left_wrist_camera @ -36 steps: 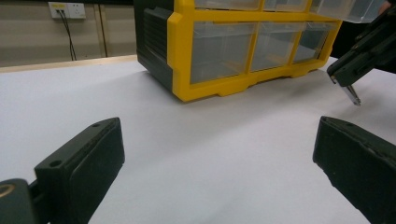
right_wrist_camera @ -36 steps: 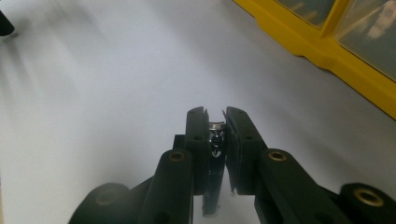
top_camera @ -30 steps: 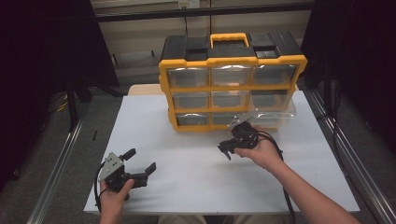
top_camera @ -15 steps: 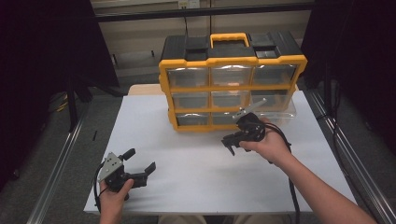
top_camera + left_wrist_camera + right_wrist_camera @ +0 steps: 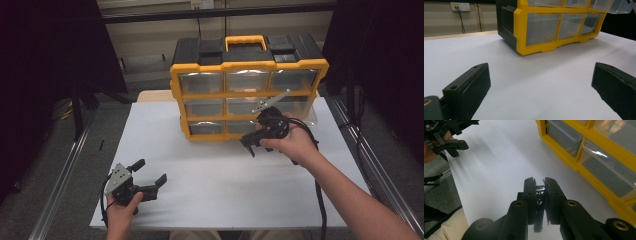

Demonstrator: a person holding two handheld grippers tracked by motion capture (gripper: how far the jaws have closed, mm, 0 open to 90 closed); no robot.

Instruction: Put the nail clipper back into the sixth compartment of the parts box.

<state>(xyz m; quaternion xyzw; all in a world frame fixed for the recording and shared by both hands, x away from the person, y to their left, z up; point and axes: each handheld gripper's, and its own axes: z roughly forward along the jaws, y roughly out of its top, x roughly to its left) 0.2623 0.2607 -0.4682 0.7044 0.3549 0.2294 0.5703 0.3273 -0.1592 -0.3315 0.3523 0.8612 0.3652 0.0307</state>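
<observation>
High view: both my grippers over the white table, yellow drawer cabinet at the back.

Nearest me, my left gripper [image 5: 148,180] sits low at the near left corner of the white tabletop [image 5: 210,185], jaws spread wide with nothing between them. Further in, my right gripper [image 5: 251,143] hangs just in front of the cabinet's bottom row, jaws pressed close on a small shiny metal piece [image 5: 539,188]; what it is I can't tell. Beyond stands the yellow-framed black plastic organiser with clear drawers [image 5: 248,95], one clear drawer [image 5: 305,107] on its right side pulled out.
</observation>
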